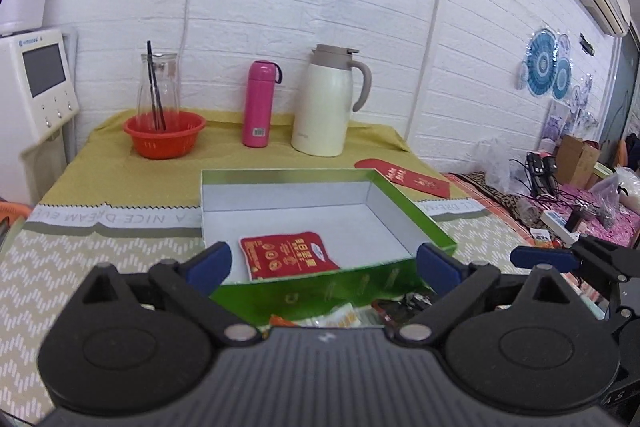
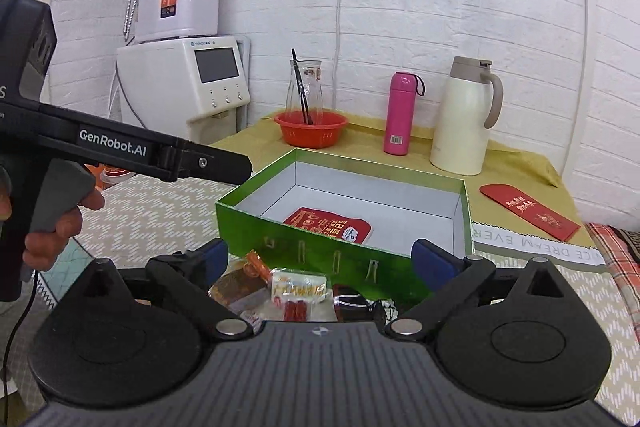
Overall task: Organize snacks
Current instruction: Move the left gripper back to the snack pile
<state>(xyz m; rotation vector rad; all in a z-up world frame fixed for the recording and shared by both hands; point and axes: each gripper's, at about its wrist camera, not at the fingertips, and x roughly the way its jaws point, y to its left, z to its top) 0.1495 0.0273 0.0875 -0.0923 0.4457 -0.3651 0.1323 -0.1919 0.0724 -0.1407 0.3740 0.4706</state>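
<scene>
Left wrist view, left to right: a white dispenser with a grey screen [image 1: 42, 83] stands at the surface's far left edge. An orange colander [image 1: 165, 133] holds a glass carafe [image 1: 158, 89] with dark sticks in it. Beside it stand a pink bottle [image 1: 259, 105] and a cream thermal jug [image 1: 328, 103], all along the white brick wall. A red envelope [image 1: 404, 175] lies flat just right of the green box [image 1: 394, 191], which is open and white inside. One red snack packet [image 1: 286, 254] lies on the box floor near its front wall. The left claw [image 1: 322, 261] stands released, its blue pads wide apart over the box's near edge, gripping nothing. The right claw's blue tip shows at far right.

Right wrist view: a hand [image 2: 60, 223] holds the left claw's black handle at left. The right claw [image 2: 320, 257] is likewise released and empty. Between its fingers, before the box's green front wall, lies a heap of loose wrapped snacks [image 2: 280, 291] on the patterned surface [image 2: 160, 211].
</scene>
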